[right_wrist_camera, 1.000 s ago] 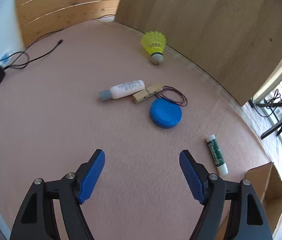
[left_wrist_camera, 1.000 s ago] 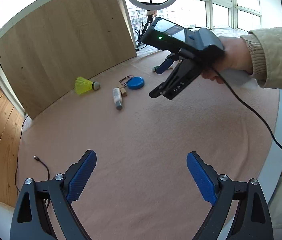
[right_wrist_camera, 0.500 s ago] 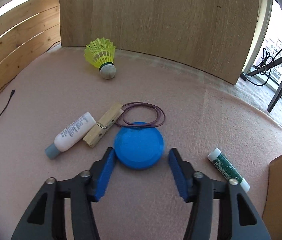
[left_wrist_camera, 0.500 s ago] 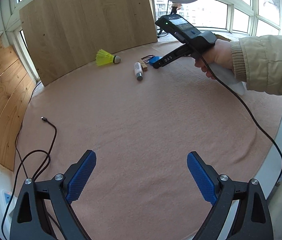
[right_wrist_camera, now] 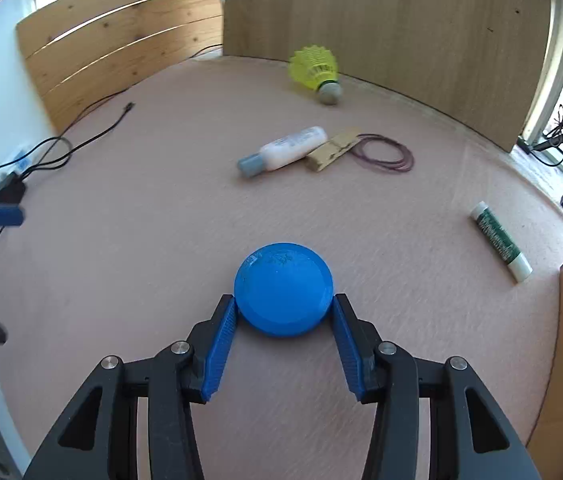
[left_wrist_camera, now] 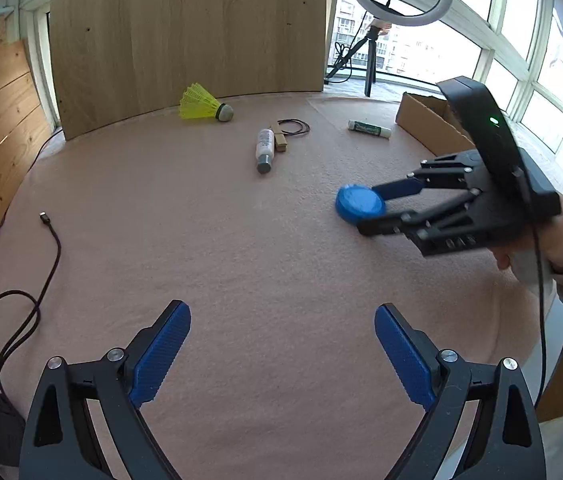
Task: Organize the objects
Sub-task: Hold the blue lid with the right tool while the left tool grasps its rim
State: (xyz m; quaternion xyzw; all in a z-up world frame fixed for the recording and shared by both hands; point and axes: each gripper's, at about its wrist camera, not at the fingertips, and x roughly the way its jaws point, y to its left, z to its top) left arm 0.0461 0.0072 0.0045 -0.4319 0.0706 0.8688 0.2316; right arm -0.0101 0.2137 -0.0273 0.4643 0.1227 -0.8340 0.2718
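Blue disc [right_wrist_camera: 283,290] pinched by right gripper [right_wrist_camera: 284,314] fingers; left gripper [left_wrist_camera: 282,344] wide; labels unreadable.

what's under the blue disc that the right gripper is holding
The blue disc is clamped in the right gripper above the pink cloth. The patch directly beneath is covered; whether it touches can't be told.

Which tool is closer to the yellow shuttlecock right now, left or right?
Right. The right tool, shut on the blue disc, sits mid-table, with the yellow shuttlecock farther back by the board. The left tool is open at the table's near end, much farther away.
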